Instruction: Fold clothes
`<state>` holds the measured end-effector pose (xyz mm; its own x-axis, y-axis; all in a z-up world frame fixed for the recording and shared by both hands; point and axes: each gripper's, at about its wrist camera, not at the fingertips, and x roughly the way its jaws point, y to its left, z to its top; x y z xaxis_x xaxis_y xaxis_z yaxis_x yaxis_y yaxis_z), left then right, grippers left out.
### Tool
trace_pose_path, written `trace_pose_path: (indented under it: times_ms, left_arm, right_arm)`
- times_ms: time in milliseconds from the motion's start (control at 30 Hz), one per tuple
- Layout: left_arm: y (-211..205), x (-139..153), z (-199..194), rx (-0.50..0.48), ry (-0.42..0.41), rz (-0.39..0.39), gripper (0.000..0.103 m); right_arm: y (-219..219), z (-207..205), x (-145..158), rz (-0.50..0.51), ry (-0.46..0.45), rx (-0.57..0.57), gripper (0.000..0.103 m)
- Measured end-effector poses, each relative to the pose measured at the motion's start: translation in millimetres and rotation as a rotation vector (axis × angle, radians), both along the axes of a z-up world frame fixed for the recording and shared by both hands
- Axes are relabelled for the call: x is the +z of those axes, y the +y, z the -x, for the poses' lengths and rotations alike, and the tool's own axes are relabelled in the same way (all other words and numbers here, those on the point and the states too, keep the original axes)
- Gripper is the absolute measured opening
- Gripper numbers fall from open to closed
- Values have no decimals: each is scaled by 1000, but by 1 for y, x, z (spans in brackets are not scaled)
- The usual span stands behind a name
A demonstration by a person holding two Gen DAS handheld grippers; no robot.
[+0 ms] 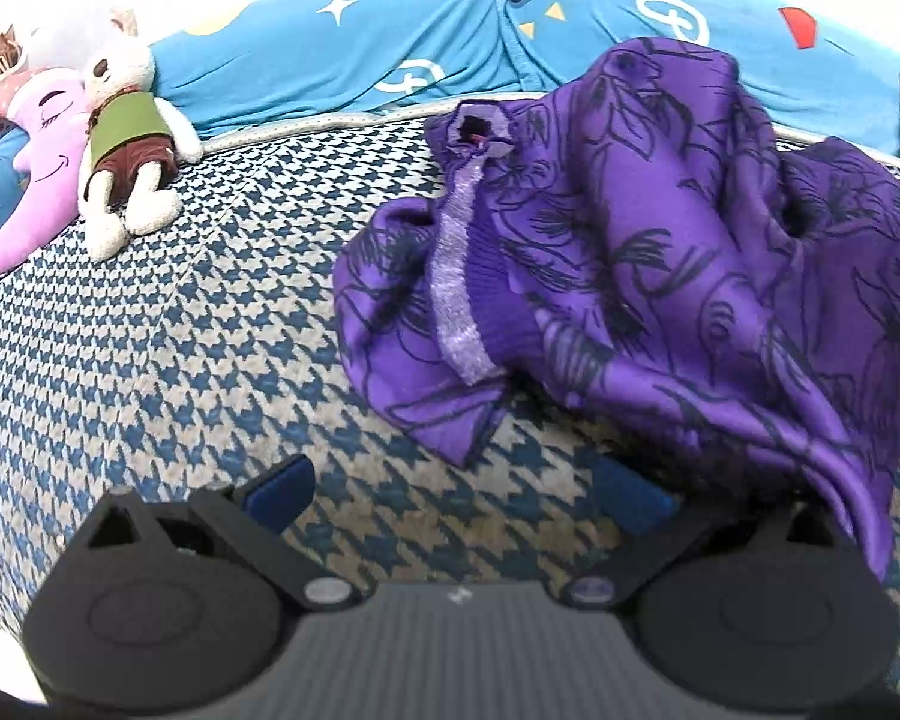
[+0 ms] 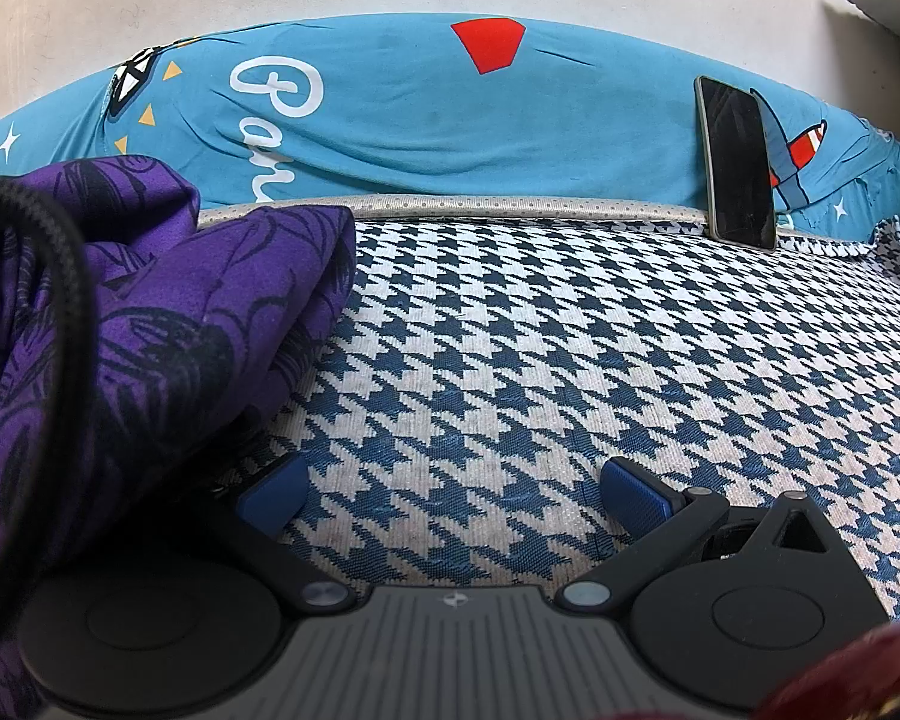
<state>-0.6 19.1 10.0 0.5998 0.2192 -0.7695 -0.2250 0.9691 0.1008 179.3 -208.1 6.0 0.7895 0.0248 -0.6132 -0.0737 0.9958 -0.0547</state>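
Houndstooth blue-and-white bed cover (image 1: 180, 360) carries everything. At its far left edge lie plush toys (image 1: 126, 150), clear of the work. The left gripper (image 1: 456, 498) hovers with jaws wide and empty. The crumpled purple floral-print garment (image 1: 660, 252) is heaped mid-bed, unfolded; its shape is hard to read. The right gripper (image 2: 453, 495), also wide and empty, sits beside it. A black phone (image 2: 738, 162) leans at the far right edge.

- Garment (image 1: 678, 252): purple with dark line-drawn flowers, a pale glittery strip.
- Bed cover (image 2: 540, 360): blue-and-white houndstooth.
- Pillow (image 2: 426, 114): turquoise, white lettering, red patch.
- Phone (image 2: 738, 162): black.
- Hand-held gripper fingertips (image 2: 636, 495): blue.
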Motion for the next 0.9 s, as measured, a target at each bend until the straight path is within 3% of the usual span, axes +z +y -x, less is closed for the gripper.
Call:
trace_pose_path:
  times_ms: [900]
  left_arm:
    - [6, 2, 6, -18, 30, 83, 103]
  right_arm:
    - [0, 0, 0, 1, 0, 0, 103]
